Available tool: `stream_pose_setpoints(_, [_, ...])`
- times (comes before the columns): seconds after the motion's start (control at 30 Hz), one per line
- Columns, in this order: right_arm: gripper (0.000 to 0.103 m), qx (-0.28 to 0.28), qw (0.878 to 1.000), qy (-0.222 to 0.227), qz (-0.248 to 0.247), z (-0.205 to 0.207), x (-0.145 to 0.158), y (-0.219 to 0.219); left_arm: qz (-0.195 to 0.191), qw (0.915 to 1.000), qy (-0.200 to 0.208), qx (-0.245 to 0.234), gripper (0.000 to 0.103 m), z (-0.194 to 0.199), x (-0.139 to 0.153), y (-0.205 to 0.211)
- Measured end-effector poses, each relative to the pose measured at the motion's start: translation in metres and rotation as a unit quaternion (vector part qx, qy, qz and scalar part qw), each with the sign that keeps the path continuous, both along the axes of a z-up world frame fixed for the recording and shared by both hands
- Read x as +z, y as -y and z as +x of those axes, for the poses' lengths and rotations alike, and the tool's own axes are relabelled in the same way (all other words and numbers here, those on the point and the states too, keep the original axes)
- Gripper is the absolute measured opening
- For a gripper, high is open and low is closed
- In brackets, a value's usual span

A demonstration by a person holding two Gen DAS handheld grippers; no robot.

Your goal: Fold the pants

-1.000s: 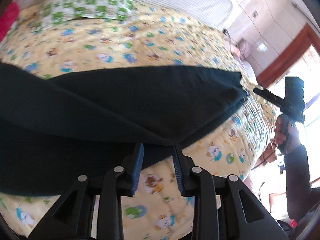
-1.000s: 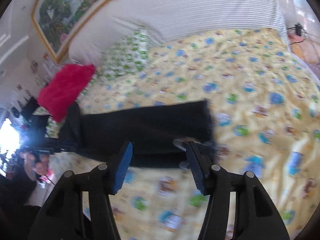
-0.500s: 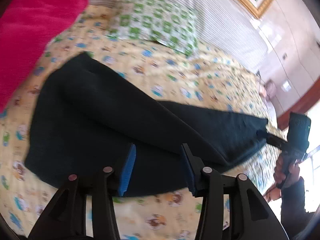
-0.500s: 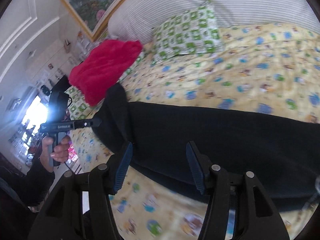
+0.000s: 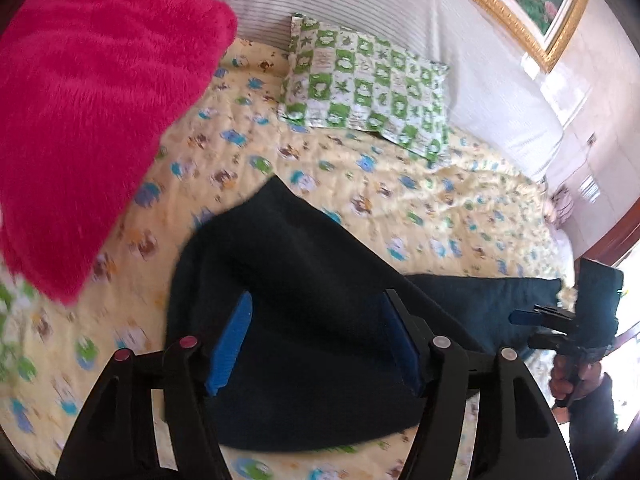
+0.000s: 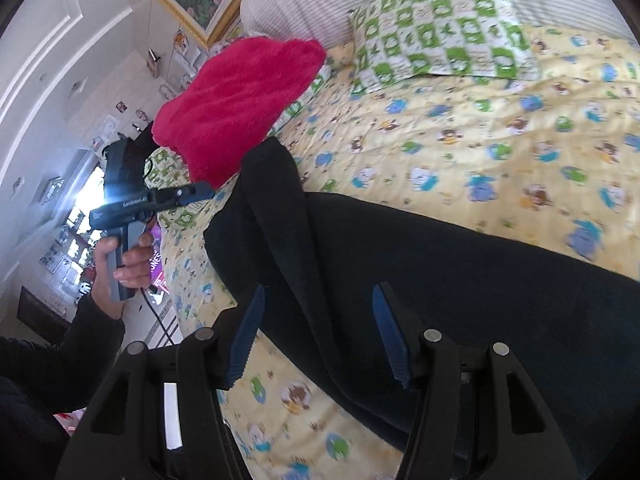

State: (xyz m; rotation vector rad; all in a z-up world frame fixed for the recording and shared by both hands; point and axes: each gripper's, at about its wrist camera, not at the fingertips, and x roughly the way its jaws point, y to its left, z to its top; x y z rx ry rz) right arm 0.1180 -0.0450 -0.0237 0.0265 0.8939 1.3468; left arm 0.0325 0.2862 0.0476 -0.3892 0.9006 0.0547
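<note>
the left tool (image 5: pixel 316 340) hangs over dark pants (image 5: pixel 304 312) with its jaws spreading and nothing pinched between them. the right tool (image 6: pixel 320 340) hovers released above the same pants (image 6: pixel 460 280), gripping nothing. the pants lie folded lengthwise across a yellow cartoon-print bed (image 5: pixel 420 208). beyond sit a pink cushion (image 5: pixel 88 112) and a green checked pillow (image 5: pixel 368 84).

Bright daylight glares from the window (image 6: pixel 86 200) (fisheye-curved edges, slight motion blur).
</note>
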Motion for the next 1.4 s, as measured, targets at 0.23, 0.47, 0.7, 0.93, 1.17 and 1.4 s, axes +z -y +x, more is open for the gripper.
stream_pose_setpoints(0.23, [0.061,0.027,0.999,0.004,-0.021,0.001,-0.002,-0.041,0.037,0.9985,-0.022,-0.032,0.076,0.046,0.001,-0.017])
stream_pose_setpoints(0.47, [0.062,0.043,0.998,0.006,-0.038,0.004,-0.007,-0.066,0.039,0.9962,-0.061,-0.048,0.076,0.087,-0.016,-0.035])
stream_pose_setpoints(0.7, [0.062,0.055,0.997,0.011,-0.052,0.006,-0.009,-0.083,0.023,0.9938,-0.093,-0.056,0.074,0.114,-0.041,-0.037])
stream_pose_setpoints(0.93, [0.054,0.068,0.996,0.011,-0.053,0.001,-0.017,-0.096,0.029,0.9939,-0.092,-0.053,0.028,0.109,-0.044,-0.034])
stream_pose_setpoints(1.17, [0.006,0.084,0.996,0.030,-0.026,-0.012,-0.004,-0.091,0.041,0.9970,-0.048,-0.045,0.006,0.069,-0.019,-0.031])
stream_pose_setpoints(1.4, [0.006,0.140,0.986,0.085,-0.020,-0.055,0.016,-0.084,0.022,0.9993,0.001,-0.029,0.004,0.010,0.001,-0.020])
